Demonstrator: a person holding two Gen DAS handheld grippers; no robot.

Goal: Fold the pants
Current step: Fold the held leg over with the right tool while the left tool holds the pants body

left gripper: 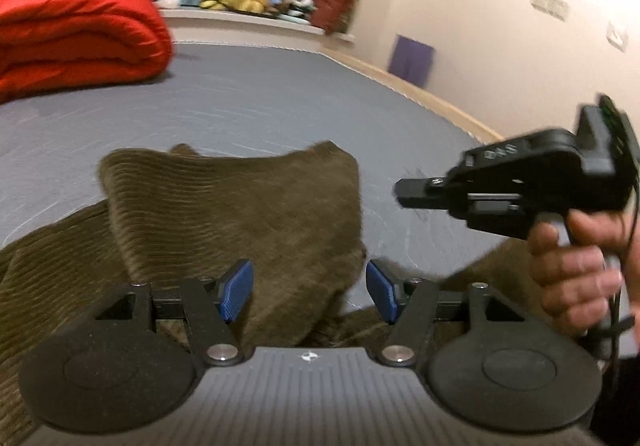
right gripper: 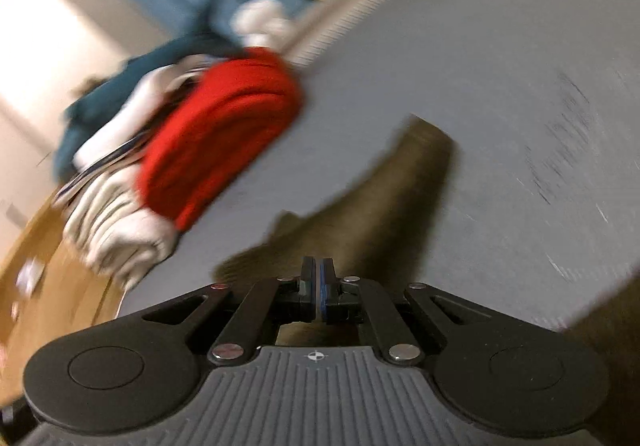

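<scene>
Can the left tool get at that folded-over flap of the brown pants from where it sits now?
Probably yes. The left tool is open, and the flap of the brown pants lies directly ahead between its fingers with nothing over it. The right tool hangs off to the side, clear of the path.

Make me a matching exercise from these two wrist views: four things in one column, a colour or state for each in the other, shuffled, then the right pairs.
Things:
1. left gripper
2. right gripper
3. pants
4. folded quilt

States or colours:
A. red, stacked at the far side of the bed
B. jaws shut, nothing seen between them
C. brown corduroy, partly folded on the grey sheet
D. jaws open, pads not pressing on the cloth

Pairs: 1-D, 2-B, 3-C, 4-A
</scene>
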